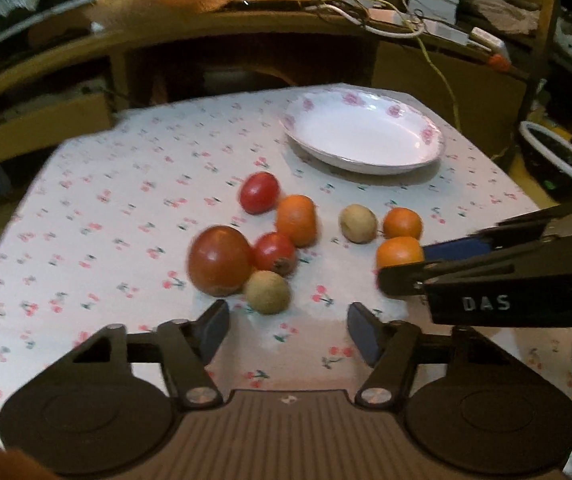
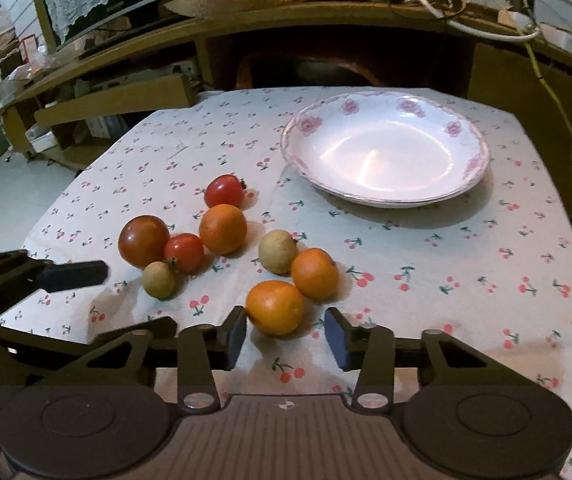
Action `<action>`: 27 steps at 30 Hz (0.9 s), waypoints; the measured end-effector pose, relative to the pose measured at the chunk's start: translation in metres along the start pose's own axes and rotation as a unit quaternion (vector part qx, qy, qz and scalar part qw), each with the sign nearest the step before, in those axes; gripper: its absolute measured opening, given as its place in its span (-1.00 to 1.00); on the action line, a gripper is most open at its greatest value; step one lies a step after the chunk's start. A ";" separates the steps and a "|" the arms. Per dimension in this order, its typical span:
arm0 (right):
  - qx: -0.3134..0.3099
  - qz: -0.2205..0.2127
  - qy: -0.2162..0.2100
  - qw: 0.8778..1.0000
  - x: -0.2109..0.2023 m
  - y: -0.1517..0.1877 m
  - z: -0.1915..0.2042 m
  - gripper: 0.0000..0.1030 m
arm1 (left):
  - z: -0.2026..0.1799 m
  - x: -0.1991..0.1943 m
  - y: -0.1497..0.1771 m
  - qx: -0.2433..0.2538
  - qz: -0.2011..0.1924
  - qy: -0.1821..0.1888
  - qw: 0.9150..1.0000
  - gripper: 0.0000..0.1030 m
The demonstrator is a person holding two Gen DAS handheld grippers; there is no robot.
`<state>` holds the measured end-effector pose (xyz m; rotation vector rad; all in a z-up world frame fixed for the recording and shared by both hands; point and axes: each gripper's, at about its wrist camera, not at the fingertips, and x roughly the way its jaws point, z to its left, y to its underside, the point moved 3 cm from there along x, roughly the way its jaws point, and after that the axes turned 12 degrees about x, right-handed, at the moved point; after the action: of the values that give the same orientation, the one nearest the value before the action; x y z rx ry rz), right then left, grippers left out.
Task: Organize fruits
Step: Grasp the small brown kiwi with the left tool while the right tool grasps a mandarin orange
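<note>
Right now my right tongs (image 2: pixel 286 334) stand apart, low over the tabletop (image 2: pixel 465 280), with the nearest orange (image 2: pixel 274 307) just ahead between the tips, its side at the left pad. My left tongs (image 1: pixel 287 330) are apart too (nothing between them), a small brownish fruit (image 1: pixel 268 292) just beyond. Behind it cluster a big tomato (image 1: pixel 218 260), two smaller tomatoes and more oranges. Farthest sits the flowered plate (image 2: pixel 461 128), bare inside.

Both grippers low, jaws apart
Left gripper (image 1: pixel 287 328) and right gripper (image 2: pixel 286 330) hover side by side, fingers spread wide, nothing held
</note>
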<state>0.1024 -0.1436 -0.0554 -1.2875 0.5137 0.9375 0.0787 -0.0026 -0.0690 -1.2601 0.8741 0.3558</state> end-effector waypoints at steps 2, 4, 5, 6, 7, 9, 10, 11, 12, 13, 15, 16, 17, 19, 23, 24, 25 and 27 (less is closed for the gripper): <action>-0.002 0.008 -0.004 1.000 0.003 0.000 0.001 -0.31 | -0.001 0.005 -0.001 -0.002 0.002 0.004 1.000 0.26; -0.008 0.008 -0.003 1.000 0.003 -0.001 0.003 -0.34 | 0.000 0.009 -0.001 -0.001 0.003 0.002 1.000 0.25; -0.009 0.009 -0.003 1.000 0.003 -0.002 0.003 -0.34 | -0.001 0.010 -0.002 0.003 0.000 0.000 1.000 0.25; -0.007 0.011 -0.004 1.000 0.003 -0.002 0.002 -0.35 | -0.001 0.011 -0.003 0.005 0.000 -0.001 1.000 0.25; -0.004 0.012 -0.006 1.000 0.003 -0.003 0.001 -0.35 | -0.002 0.011 -0.003 0.006 -0.002 -0.002 1.000 0.25; 0.006 0.016 -0.009 1.000 0.003 -0.005 -0.002 -0.35 | -0.002 0.014 -0.005 0.012 -0.003 -0.004 1.000 0.25; 0.011 0.017 -0.010 1.000 0.002 -0.005 -0.004 -0.35 | -0.002 0.015 -0.006 0.015 -0.004 -0.003 1.000 0.25; 0.014 0.018 -0.010 1.000 0.001 -0.006 -0.006 -0.35 | -0.003 0.016 -0.006 0.018 -0.005 -0.003 1.000 0.23; 0.016 0.019 -0.010 1.000 0.000 -0.006 -0.007 -0.35 | -0.004 0.016 -0.007 0.024 -0.006 -0.003 1.000 0.21; 0.017 0.020 -0.011 1.000 0.000 -0.006 -0.008 -0.35 | -0.004 0.017 -0.007 0.027 -0.005 -0.004 1.000 0.16; 0.019 0.024 -0.011 0.999 -0.002 -0.005 -0.010 -0.35 | -0.004 0.017 -0.008 0.032 -0.007 -0.008 0.999 0.07; 0.021 0.025 -0.012 0.999 -0.002 -0.004 -0.011 -0.35 | -0.003 0.018 -0.008 0.031 -0.007 -0.009 0.999 -0.01; 0.021 0.026 -0.013 0.999 -0.003 -0.004 -0.011 -0.35 | -0.001 0.017 -0.009 0.029 -0.007 -0.011 1.000 -0.09; 0.021 0.030 -0.016 0.999 -0.004 -0.003 -0.010 -0.35 | 0.000 0.016 -0.008 0.026 -0.007 -0.013 1.000 -0.16; 0.020 0.033 -0.019 0.999 -0.006 -0.002 -0.009 -0.35 | -0.001 0.013 -0.006 0.031 -0.005 -0.015 0.999 -0.37; 0.019 0.034 -0.019 0.999 -0.006 -0.002 -0.009 -0.35 | -0.002 0.013 -0.007 0.034 -0.005 -0.016 0.999 -0.38; 0.018 0.035 -0.018 0.999 -0.006 -0.002 -0.009 -0.35 | -0.002 0.013 -0.007 0.034 -0.005 -0.017 0.999 -0.40; 0.016 0.035 -0.018 0.999 -0.006 -0.002 -0.008 -0.35 | -0.003 0.015 -0.008 0.032 -0.005 -0.019 0.999 -0.41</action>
<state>0.1018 -0.1533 -0.0519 -1.2286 0.5458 1.0053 0.0928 -0.0111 -0.0746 -1.1950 0.8399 0.3418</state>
